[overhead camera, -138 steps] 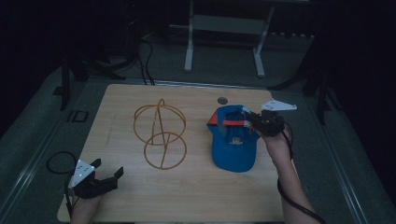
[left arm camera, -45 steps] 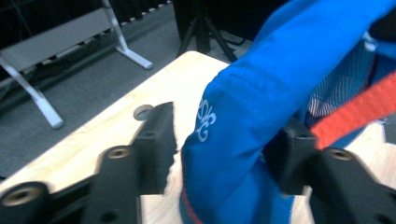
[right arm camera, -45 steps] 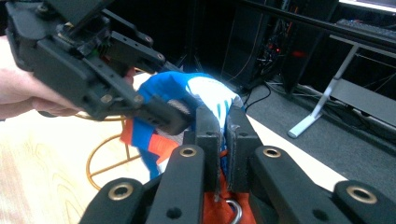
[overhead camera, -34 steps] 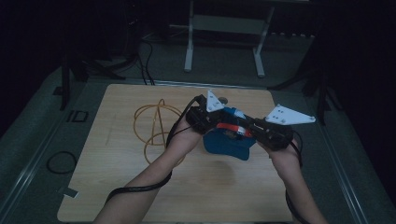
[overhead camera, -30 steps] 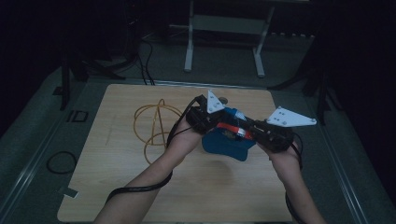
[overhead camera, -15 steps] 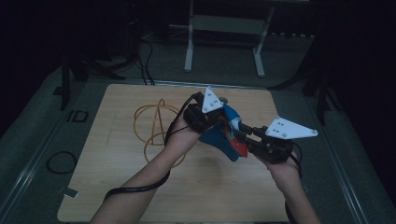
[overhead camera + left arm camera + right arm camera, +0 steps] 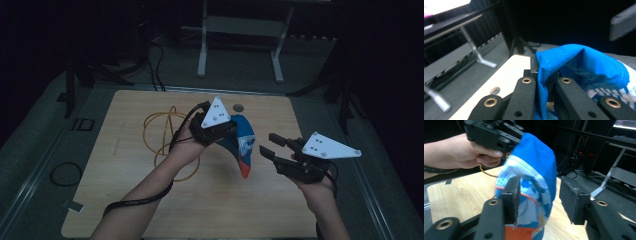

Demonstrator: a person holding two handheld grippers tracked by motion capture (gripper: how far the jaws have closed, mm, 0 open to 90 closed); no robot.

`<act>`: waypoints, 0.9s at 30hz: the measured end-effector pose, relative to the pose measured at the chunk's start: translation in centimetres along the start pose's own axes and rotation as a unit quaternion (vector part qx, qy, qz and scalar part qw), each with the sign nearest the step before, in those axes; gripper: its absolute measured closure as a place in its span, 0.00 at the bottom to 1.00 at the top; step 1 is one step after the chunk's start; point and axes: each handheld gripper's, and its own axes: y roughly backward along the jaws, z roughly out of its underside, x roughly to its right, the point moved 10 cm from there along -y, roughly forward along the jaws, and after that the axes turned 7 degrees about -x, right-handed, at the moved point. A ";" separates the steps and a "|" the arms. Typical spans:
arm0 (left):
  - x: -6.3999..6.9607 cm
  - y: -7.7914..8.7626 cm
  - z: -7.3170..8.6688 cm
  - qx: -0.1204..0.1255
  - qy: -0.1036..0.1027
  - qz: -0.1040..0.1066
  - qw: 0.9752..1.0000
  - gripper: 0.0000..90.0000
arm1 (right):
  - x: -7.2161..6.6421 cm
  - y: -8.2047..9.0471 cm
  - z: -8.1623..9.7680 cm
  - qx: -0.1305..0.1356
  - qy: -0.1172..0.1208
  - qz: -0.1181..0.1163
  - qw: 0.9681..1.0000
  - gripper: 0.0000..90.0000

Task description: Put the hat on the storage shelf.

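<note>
The room beyond the pale wooden tabletop (image 7: 150, 210) is nearly black; only a grey metal stand (image 7: 240, 30) at twelve o'clock is readable. One blue fabric cap with white mesh and an orange brim (image 7: 241, 142) hangs above the table's centre, pinched tight in the left gripper (image 7: 220, 131). The right gripper (image 7: 272, 146), at three o'clock, has just been opening, its jaws apart and off the cap. One orange wire hoop frame (image 7: 162, 137) lies at nine o'clock.
</note>
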 end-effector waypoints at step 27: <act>4.3 4.4 -2.7 0.159 -0.035 0.222 0.961 0.99 | -3.2 0.1 1.0 0.009 0.032 -0.069 0.997 0.53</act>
